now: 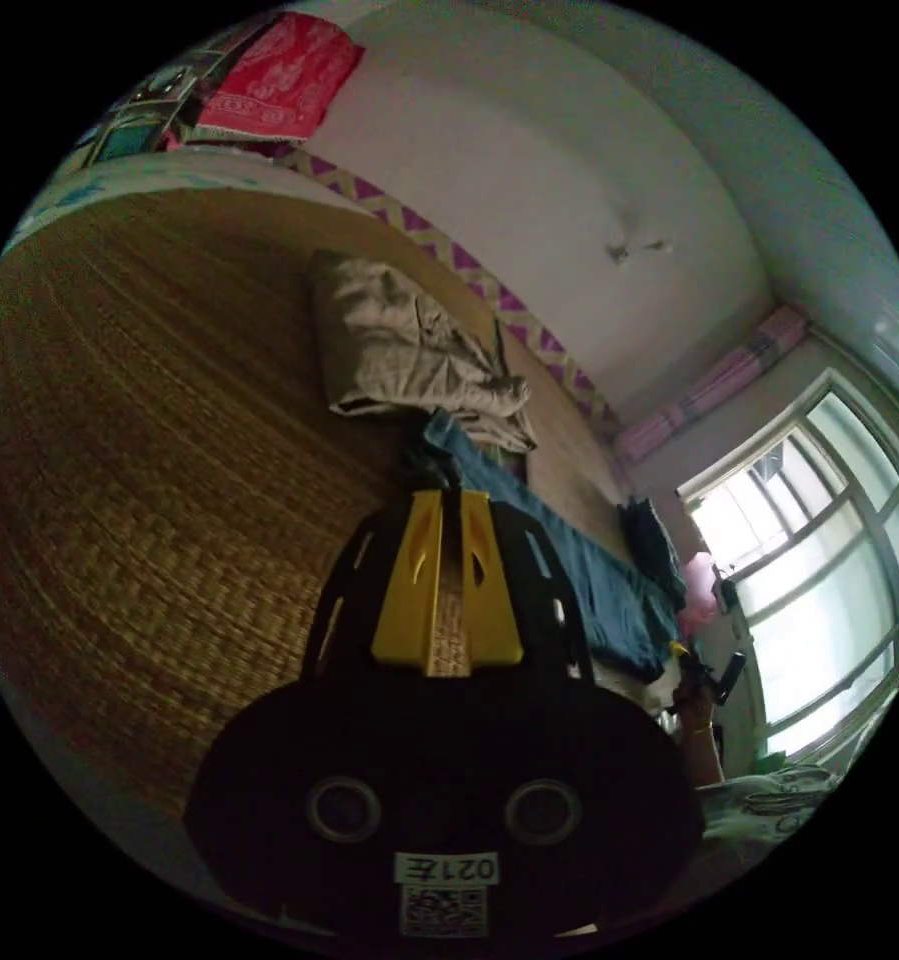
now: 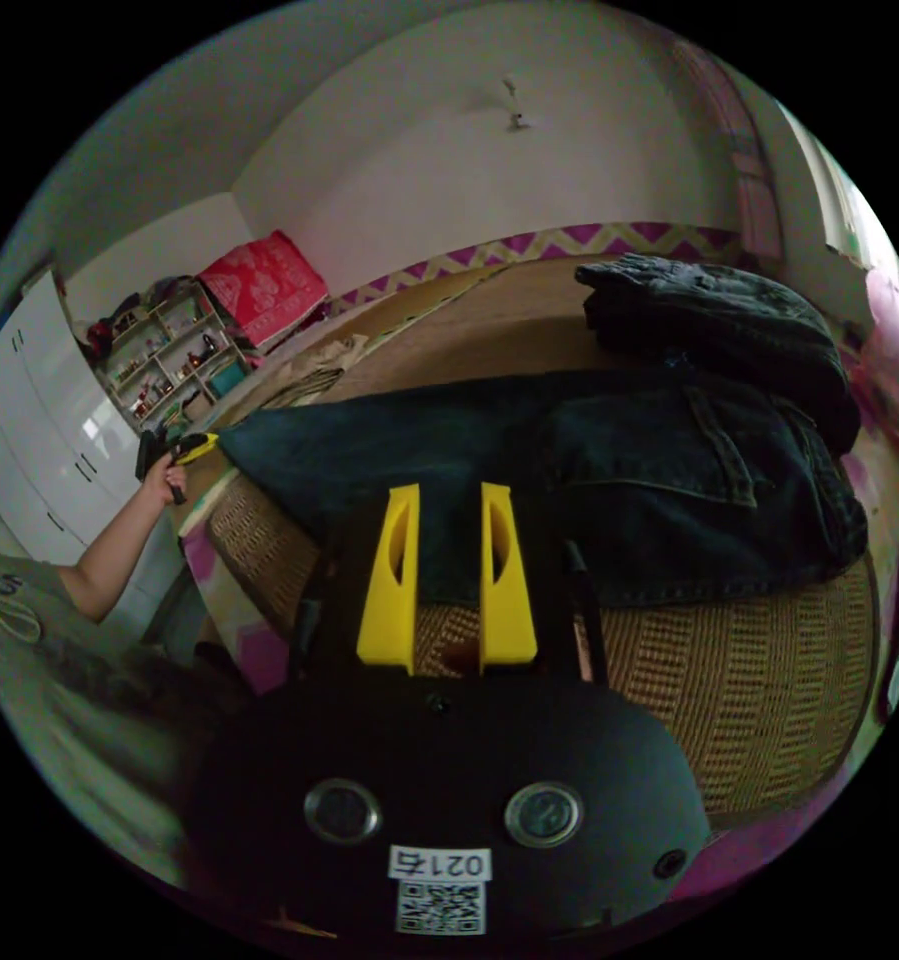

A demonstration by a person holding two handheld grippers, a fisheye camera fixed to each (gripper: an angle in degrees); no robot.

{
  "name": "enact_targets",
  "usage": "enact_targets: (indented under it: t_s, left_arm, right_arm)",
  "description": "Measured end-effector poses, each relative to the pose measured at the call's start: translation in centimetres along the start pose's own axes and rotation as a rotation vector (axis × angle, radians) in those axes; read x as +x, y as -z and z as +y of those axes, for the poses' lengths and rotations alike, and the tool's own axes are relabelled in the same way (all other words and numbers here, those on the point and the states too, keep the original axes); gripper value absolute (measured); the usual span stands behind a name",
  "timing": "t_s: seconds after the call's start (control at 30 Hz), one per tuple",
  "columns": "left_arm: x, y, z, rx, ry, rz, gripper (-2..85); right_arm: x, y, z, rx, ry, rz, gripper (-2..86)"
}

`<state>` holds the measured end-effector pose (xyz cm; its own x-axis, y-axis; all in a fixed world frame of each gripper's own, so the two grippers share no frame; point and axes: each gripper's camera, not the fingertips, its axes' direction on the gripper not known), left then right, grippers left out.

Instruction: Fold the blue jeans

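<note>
The left gripper [image 1: 447, 500] has its yellow jaws drawn nearly together, with only a thin slit between them, at the hem end of the blue jeans [image 1: 579, 570]. The cloth bunches right at the tips, which suggests a pinch on the leg end, though the view does not settle whether both jaws press on it. In the right gripper view, the right gripper [image 2: 447, 500] holds its jaws clearly apart and empty, hovering over the near edge of the jeans [image 2: 609, 480] around mid-length. Judging by this, one end is held taut while the other jaws line up for a grab.

The jeans lie stretched flat along the woven mat [image 2: 759, 680] on the bed, waist and back pocket toward the window side, which keeps them smooth for folding. Just beyond the waist sits a dark folded garment [image 2: 709, 310]. Beyond the jeans' hem end lies a beige crumpled garment [image 1: 409, 350], set aside from the folding area.
</note>
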<state>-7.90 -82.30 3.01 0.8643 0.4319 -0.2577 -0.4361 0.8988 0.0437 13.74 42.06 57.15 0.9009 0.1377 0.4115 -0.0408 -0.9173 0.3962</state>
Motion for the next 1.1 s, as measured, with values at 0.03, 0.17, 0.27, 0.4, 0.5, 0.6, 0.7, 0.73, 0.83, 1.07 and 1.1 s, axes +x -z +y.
enact_targets:
  t_s: [0.03,0.17,0.27,0.4,0.5,0.6,0.7,0.73,0.83,1.07,1.1]
  left_arm:
    - [0.4,1.6,-0.1,0.075,-0.014,-0.027,-0.1]
    - [3.8,4.7,-0.2,0.256,-0.149,-0.089,3.0]
    - [7.5,2.6,-1.7,0.144,-0.315,0.006,8.3]
    - [12.6,-3.6,-3.3,-0.051,-0.567,0.001,11.7]
    - [15.1,-8.3,-4.3,-0.222,-0.676,0.05,12.0]
    - [17.2,-12.1,-4.9,-0.37,-0.777,0.045,12.0]
    - [18.7,-14.9,-4.9,-0.484,-0.856,0.01,11.4]
    - [19.0,-15.6,-4.9,-0.53,-0.88,0.016,11.2]
    - [19.6,-16.9,-4.4,-0.62,-0.936,0.014,10.3]
    - [19.5,-17.4,-2.7,-0.706,-1.028,-0.053,2.5]
    - [19.7,-16.6,-2.3,-0.679,-1.06,-0.055,0.4]
  right_arm:
    - [0.0,-0.1,-0.5,0.002,0.008,-0.006,8.7]
    - [1.6,0.4,-3.0,0.018,0.053,0.047,9.3]
    - [4.2,0.6,-6.0,0.018,0.116,0.158,9.1]
    - [6.6,-4.0,-10.8,-0.178,0.331,0.351,8.5]
    - [6.9,-8.9,-12.8,-0.359,0.522,0.404,8.3]
    - [7.5,-12.7,-14.5,-0.512,0.598,0.33,8.1]
    - [8.0,-14.8,-15.9,-0.596,0.608,0.256,5.7]
    - [8.3,-15.1,-16.3,-0.618,0.595,0.202,3.8]
    - [8.0,-14.2,-16.5,-0.595,0.605,0.159,-0.1]
    - [6.1,-9.1,-16.3,-0.463,0.592,0.079,-1.0]
    - [5.6,-8.3,-16.2,-0.446,0.59,0.077,-1.0]
